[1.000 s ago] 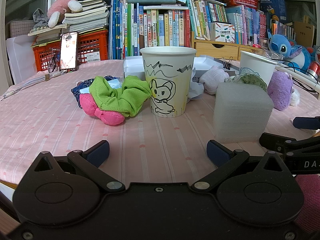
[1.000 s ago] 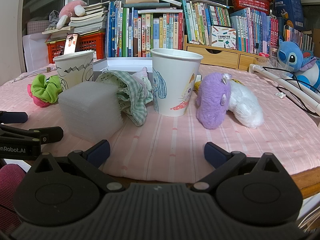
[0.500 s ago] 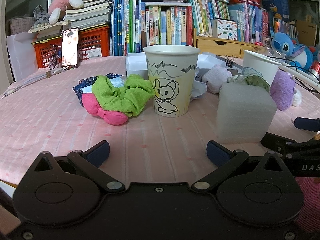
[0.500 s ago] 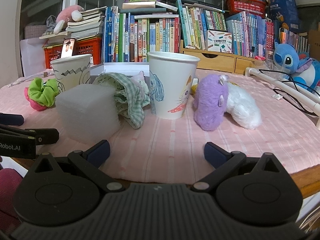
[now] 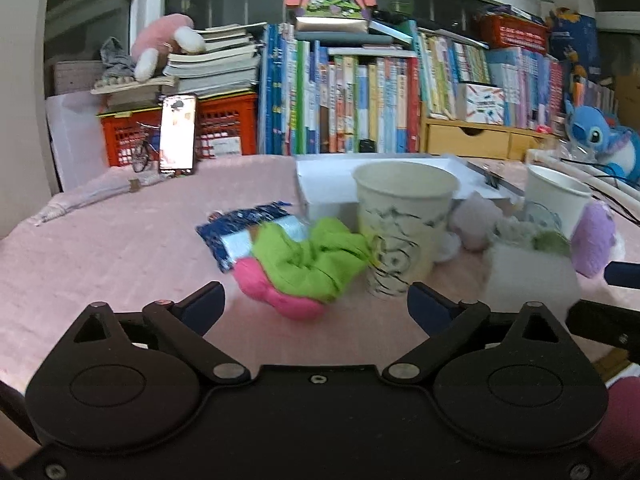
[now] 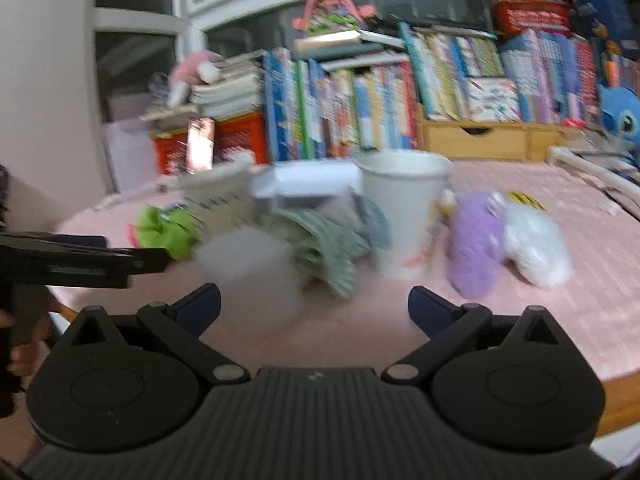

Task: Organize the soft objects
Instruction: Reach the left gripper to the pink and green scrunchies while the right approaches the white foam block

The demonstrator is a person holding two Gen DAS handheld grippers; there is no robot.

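Note:
A green scrunchie [image 5: 308, 256] and a pink scrunchie [image 5: 272, 292] lie beside a paper cup with a mouse drawing [image 5: 404, 236]. A white foam block [image 5: 528, 276] sits to its right, with a second paper cup [image 6: 404, 212], a green checked cloth [image 6: 328, 240], a purple plush [image 6: 476, 240] and a white plush [image 6: 536, 244]. My left gripper [image 5: 316, 304] is open and empty above the table, in front of the scrunchies. My right gripper [image 6: 314, 304] is open and empty in front of the foam block [image 6: 248, 268] and the cloth.
A pink striped tablecloth [image 5: 100, 248] covers the table. A white box [image 5: 340, 188] stands behind the cups. Books [image 5: 360, 104], a red crate [image 5: 224, 128], a phone [image 5: 178, 132] and a blue plush [image 5: 600, 136] line the back. A blue patterned packet [image 5: 240, 232] lies behind the scrunchies.
Both grippers have risen and tilted, so both views now look down on the table from higher. The right view has swung and blurred. Both stay open; nothing on the table has moved.

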